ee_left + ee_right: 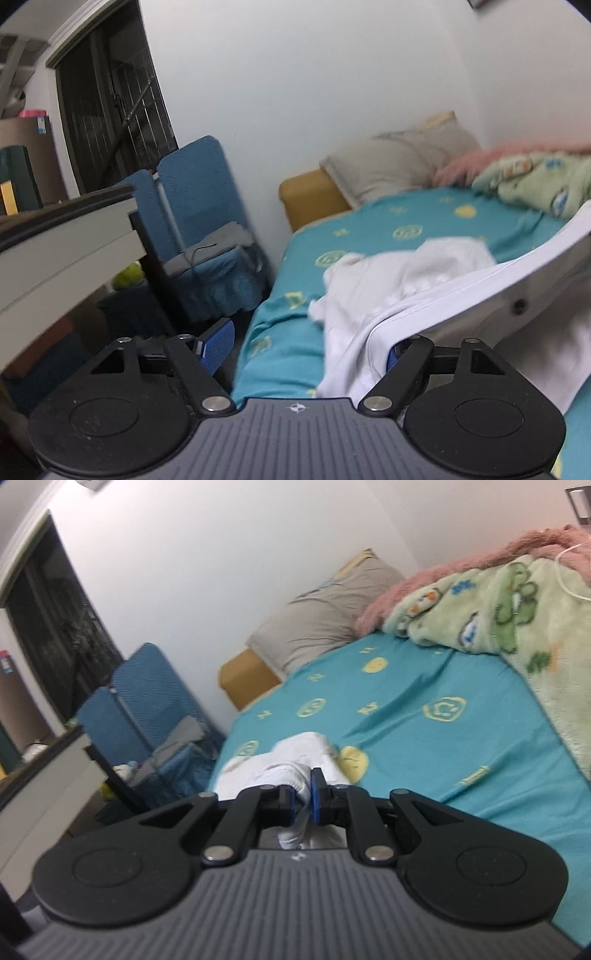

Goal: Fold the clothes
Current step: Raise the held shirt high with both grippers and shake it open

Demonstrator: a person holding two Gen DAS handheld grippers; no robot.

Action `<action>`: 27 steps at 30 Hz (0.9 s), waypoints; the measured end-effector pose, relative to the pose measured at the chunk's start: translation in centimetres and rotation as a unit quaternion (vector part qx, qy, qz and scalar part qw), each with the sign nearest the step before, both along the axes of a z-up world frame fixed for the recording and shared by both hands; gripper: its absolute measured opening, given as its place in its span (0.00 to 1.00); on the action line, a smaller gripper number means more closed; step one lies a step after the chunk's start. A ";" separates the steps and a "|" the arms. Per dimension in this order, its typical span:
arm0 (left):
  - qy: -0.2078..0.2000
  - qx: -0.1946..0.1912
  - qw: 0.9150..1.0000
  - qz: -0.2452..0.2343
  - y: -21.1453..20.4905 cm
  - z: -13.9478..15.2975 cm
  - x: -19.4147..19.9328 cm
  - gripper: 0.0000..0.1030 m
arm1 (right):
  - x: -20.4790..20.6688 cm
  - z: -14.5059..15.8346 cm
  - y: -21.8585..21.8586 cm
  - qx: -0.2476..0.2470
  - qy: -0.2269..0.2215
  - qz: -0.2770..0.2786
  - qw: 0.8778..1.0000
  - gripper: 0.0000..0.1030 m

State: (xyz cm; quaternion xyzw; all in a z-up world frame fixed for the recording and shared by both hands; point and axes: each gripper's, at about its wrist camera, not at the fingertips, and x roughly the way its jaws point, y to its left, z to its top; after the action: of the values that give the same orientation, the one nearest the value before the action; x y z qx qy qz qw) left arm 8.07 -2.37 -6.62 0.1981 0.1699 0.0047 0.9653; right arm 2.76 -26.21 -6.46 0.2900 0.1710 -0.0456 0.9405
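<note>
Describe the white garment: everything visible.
The white garment is soft, thin-looking cloth, crumpled and unfolded, with a stitched hem along one edge. It lies near the edge of the teal bedsheet. In the left wrist view it drapes over one finger of the open left claw. In the right wrist view a bunched part is pinched in the right claw.
</note>
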 end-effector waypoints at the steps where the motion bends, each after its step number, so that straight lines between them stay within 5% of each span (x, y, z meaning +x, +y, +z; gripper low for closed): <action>1: -0.003 0.006 1.000 0.005 0.2 0.1 -0.4 0.79 | 0.1 -0.2 -0.2 -0.001 0.008 -0.007 1.000 0.20; 4: 0.001 0.021 1.000 0.018 0.9 0.0 -1.6 0.83 | 0.2 -0.6 -0.6 -0.017 0.026 -0.034 0.999 0.50; 8: 0.042 0.076 0.996 0.006 1.1 -1.3 -1.0 0.83 | -0.4 0.0 -0.3 -0.081 0.021 -0.084 0.993 0.51; 10: 0.032 0.077 0.996 0.003 1.3 -1.1 -1.3 0.83 | -1.0 0.5 -0.2 -0.104 0.008 -0.107 0.989 0.56; 12: -0.010 0.044 0.999 0.013 2.1 0.3 -1.9 0.83 | -1.7 0.9 0.0 -0.129 -0.007 -0.128 0.983 0.67; 16: -0.072 -0.026 0.996 0.036 3.6 2.6 -2.7 0.83 | -1.4 1.1 1.1 -0.199 0.001 -0.120 0.973 0.70; 22: -0.071 -0.073 0.992 0.069 5.0 3.8 -2.3 0.83 | 2.6 -2.8 1.2 -0.172 0.153 -0.025 0.973 0.69; 27: -0.078 -0.082 0.991 0.066 5.4 4.7 -3.3 0.86 | 0.0 -0.8 0.9 -0.144 0.075 -0.083 0.983 0.69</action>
State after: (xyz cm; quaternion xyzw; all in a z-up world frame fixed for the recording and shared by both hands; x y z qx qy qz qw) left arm 4.75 3.07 -1.88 0.1052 0.1070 0.0695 0.9862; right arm 2.78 -25.28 -7.29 0.1609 0.2081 -0.1691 0.9499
